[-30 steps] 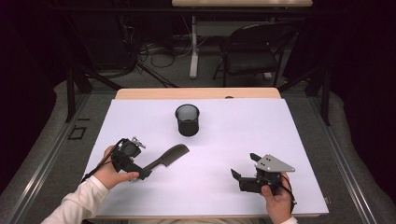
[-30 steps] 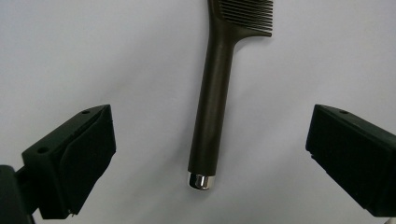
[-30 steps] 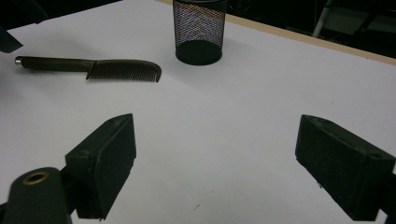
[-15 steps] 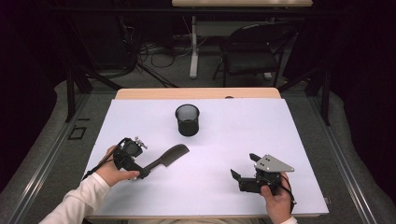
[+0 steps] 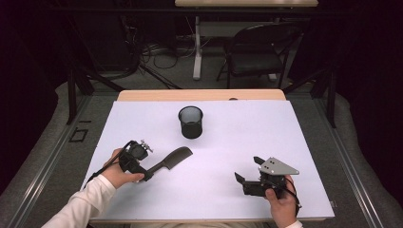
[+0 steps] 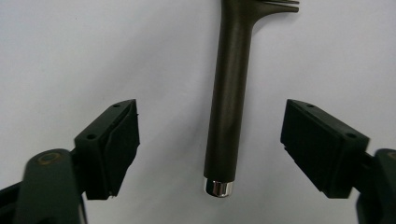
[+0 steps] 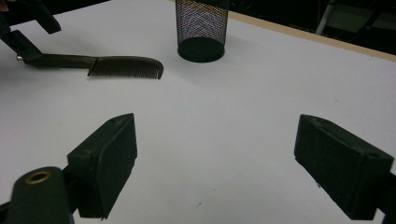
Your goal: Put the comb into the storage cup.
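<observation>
Left gripper (image 6: 212, 154) closing, jaws apart astride comb (image 6: 229, 102) handle near table's (image 5: 142, 114) left edge, I'm lining up grasp | right gripper (image 5: 248, 179) apart, idle | cup (image 5: 191, 122) waits

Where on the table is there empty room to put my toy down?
Plenty: the white sheet lies bare between the mesh cup and the right gripper, and along the far edge. It's busier around the comb, by the left gripper.
</observation>
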Motion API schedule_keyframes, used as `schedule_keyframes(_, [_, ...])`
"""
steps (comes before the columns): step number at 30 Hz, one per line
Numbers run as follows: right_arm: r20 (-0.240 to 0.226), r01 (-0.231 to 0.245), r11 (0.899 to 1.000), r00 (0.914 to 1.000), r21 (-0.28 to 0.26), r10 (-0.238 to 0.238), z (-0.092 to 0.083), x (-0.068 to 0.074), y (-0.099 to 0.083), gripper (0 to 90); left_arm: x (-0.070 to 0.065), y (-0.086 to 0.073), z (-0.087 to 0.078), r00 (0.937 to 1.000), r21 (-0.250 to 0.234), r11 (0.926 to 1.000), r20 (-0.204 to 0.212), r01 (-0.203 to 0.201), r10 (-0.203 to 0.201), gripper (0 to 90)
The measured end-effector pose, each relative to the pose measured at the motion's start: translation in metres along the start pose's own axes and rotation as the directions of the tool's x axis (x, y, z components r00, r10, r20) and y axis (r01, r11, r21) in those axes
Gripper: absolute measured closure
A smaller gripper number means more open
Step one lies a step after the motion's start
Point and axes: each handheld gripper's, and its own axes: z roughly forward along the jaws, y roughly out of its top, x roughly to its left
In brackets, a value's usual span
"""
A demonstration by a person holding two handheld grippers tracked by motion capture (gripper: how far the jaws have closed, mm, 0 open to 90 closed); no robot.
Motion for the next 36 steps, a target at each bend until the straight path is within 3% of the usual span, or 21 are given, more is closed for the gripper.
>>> schedule_keyframes(3, [-0.001,0.000,1.000,1.0000,0.001,0.000,0.000,0.000,0.000,13.3,0.000,0.000,0.001,0.9999,-0.002,1.0000,-0.009,-0.007,0.007,26.9])
schedule_keyframes(13, [-0.008,-0.001,1.000,1.0000,0.005,0.001,0.001,0.000,-0.001,13.5,0.000,0.001,0.002,1.0000,0.010,0.9999,0.003,-0.007,0.007,33.8])
schedule_keyframes(22, [-0.015,-0.002,1.000,0.9999,0.010,0.002,0.001,0.000,-0.001,14.0,-0.003,0.007,0.008,0.9995,0.028,0.9991,0.009,-0.032,0.032,36.2])
schedule_keyframes(30, [-0.018,-0.001,1.000,0.9998,0.014,0.001,0.001,-0.001,-0.001,14.0,-0.004,0.010,0.013,0.9974,0.065,0.9957,0.034,-0.066,0.064,48.2])
schedule_keyframes(36, [-0.020,-0.003,1.000,0.9998,0.014,0.003,0.002,0.000,-0.001,14.1,-0.004,0.010,0.015,0.9967,0.071,0.9945,0.030,-0.077,0.075,52.9])
